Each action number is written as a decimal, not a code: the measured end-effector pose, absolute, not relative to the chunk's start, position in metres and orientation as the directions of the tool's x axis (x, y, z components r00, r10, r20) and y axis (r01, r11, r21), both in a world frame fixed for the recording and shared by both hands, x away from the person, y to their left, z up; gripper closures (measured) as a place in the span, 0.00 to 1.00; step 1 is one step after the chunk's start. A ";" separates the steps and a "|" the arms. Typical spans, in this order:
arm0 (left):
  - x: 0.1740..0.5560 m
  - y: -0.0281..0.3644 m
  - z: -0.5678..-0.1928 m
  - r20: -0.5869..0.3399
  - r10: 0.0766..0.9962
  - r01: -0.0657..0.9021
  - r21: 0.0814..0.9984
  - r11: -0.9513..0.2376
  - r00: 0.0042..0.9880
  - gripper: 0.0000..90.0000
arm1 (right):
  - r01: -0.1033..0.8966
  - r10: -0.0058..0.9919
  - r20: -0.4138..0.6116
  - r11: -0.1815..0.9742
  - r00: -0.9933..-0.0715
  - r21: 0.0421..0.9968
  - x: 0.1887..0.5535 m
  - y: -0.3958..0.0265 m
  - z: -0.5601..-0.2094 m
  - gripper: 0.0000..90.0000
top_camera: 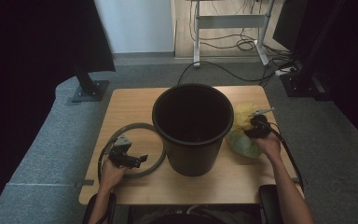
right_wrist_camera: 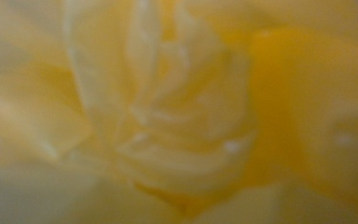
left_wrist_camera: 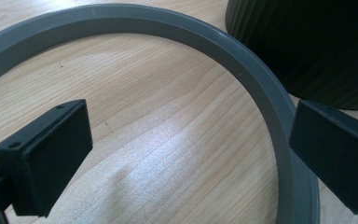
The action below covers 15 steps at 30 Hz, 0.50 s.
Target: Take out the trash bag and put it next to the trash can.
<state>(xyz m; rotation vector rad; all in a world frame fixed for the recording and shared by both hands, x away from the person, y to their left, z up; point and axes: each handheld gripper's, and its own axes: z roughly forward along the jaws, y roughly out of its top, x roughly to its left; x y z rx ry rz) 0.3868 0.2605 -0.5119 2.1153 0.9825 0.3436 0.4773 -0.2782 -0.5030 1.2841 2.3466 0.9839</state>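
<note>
Yellow bag (top_camera: 243,122) under right gripper (top_camera: 255,125)

The tall black ribbed plastic bin (top_camera: 192,128) stands mid-table (top_camera: 130,100). The flat grey plastic ring (top_camera: 154,135) lies left, touching it. The crumpled yellow plastic bag (top_camera: 243,130) lies right.

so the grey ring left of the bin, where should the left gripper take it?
On the near-right arc of the grey ring, coming from the person's side. The ring lies flat on the table and its band is thin, and the left gripper already has open jaws straddling that arc, one inside, one outside, clear of the black bin.
</note>
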 end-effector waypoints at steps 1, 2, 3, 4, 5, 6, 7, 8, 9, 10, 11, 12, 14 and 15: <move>0.387 0.261 -0.512 -0.071 0.742 0.536 0.737 -0.411 0.667 0.00 | 0.631 0.827 0.067 0.370 -0.558 0.682 0.480 -0.277 -0.506 0.76; 0.387 0.260 -0.512 -0.071 0.741 0.537 0.736 -0.413 0.667 0.00 | 0.634 0.830 0.069 0.367 -0.554 0.681 0.482 -0.276 -0.508 0.76; 0.387 0.260 -0.512 -0.071 0.741 0.537 0.736 -0.413 0.667 0.00 | 0.634 0.830 0.069 0.367 -0.554 0.681 0.482 -0.276 -0.508 0.76; 0.387 0.260 -0.512 -0.072 0.741 0.537 0.735 -0.414 0.668 0.00 | 0.636 0.834 0.066 0.365 -0.548 0.680 0.484 -0.275 -0.510 0.76; 0.387 0.260 -0.513 -0.073 0.741 0.538 0.735 -0.413 0.668 0.00 | 0.641 0.841 0.064 0.357 -0.537 0.679 0.490 -0.274 -0.515 0.76; 0.387 0.260 -0.513 -0.073 0.742 0.539 0.735 -0.412 0.667 0.00 | 0.641 0.841 0.064 0.357 -0.537 0.679 0.490 -0.274 -0.515 0.76; 0.387 0.259 -0.513 -0.071 0.741 0.541 0.729 -0.419 0.668 0.00 | 0.645 0.850 0.056 0.353 -0.524 0.678 0.494 -0.272 -0.517 0.76; 0.387 0.259 -0.513 -0.066 0.741 0.541 0.726 -0.424 0.669 0.00 | 0.646 0.853 0.053 0.350 -0.518 0.678 0.497 -0.271 -0.519 0.76; 0.387 0.259 -0.513 -0.066 0.741 0.541 0.726 -0.424 0.669 0.00 | 0.646 0.853 0.053 0.350 -0.518 0.678 0.497 -0.271 -0.519 0.76; 0.387 0.258 -0.514 -0.064 0.741 0.543 0.724 -0.426 0.668 0.00 | 0.648 0.859 0.047 0.348 -0.510 0.678 0.500 -0.269 -0.520 0.76; 0.387 0.258 -0.514 -0.064 0.741 0.543 0.723 -0.427 0.668 0.00 | 0.651 0.867 0.032 0.349 -0.498 0.674 0.506 -0.266 -0.521 0.76; 0.387 0.258 -0.514 -0.064 0.740 0.543 0.722 -0.429 0.670 0.00 | 0.651 0.867 0.032 0.349 -0.498 0.674 0.506 -0.266 -0.521 0.76; 0.387 0.257 -0.514 -0.063 0.740 0.542 0.722 -0.429 0.670 0.00 | 0.654 0.875 0.018 0.348 -0.484 0.671 0.513 -0.263 -0.522 0.76; 0.387 0.257 -0.514 -0.062 0.742 0.543 0.723 -0.428 0.667 0.00 | 0.654 0.879 0.011 0.346 -0.476 0.673 0.516 -0.261 -0.523 0.76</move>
